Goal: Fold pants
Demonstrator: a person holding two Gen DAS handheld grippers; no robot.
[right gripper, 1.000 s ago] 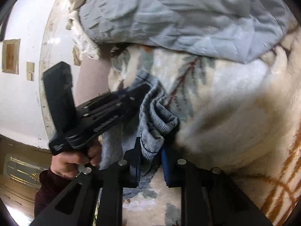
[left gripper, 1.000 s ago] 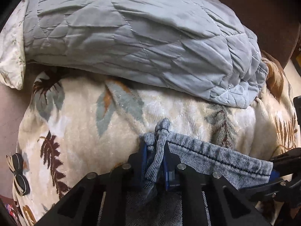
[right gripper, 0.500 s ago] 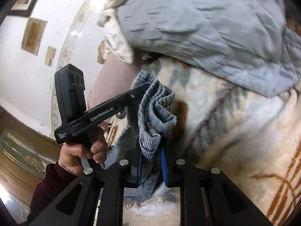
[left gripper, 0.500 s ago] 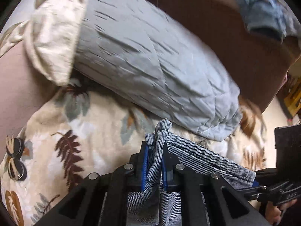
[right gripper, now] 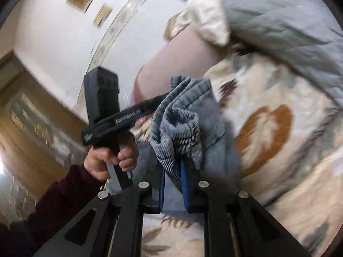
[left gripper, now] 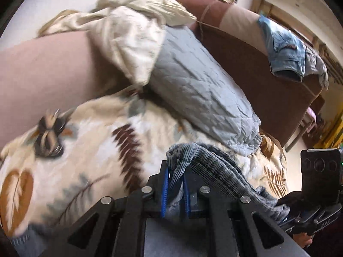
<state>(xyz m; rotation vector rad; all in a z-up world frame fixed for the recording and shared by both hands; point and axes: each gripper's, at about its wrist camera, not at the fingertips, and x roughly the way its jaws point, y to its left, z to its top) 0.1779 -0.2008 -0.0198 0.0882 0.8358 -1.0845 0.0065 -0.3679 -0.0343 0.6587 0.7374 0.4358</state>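
The pants (left gripper: 214,167) are blue-grey ribbed denim with a bunched waistband. My left gripper (left gripper: 174,184) is shut on one end of the waistband, held above the leaf-patterned blanket (left gripper: 85,160). My right gripper (right gripper: 172,171) is shut on the other end of the waistband (right gripper: 178,128); the fabric hangs in folds over its blue pads. The left gripper's body and the hand holding it (right gripper: 111,128) show in the right wrist view, just left of the pants. The right gripper's body (left gripper: 317,182) shows at the lower right of the left wrist view. The pant legs are hidden below.
A grey quilted cover (left gripper: 203,94) lies across the blanket at the back, with a cream pillow (left gripper: 128,40) beside it. A brown headboard (left gripper: 268,85) carries a hung light-blue denim garment (left gripper: 287,53). A white wall (right gripper: 53,42) is on the left.
Both grippers have risen and tilted up with the waistband held between them. The pants have lifted off the blanket, and more of the wall and headboard shows.
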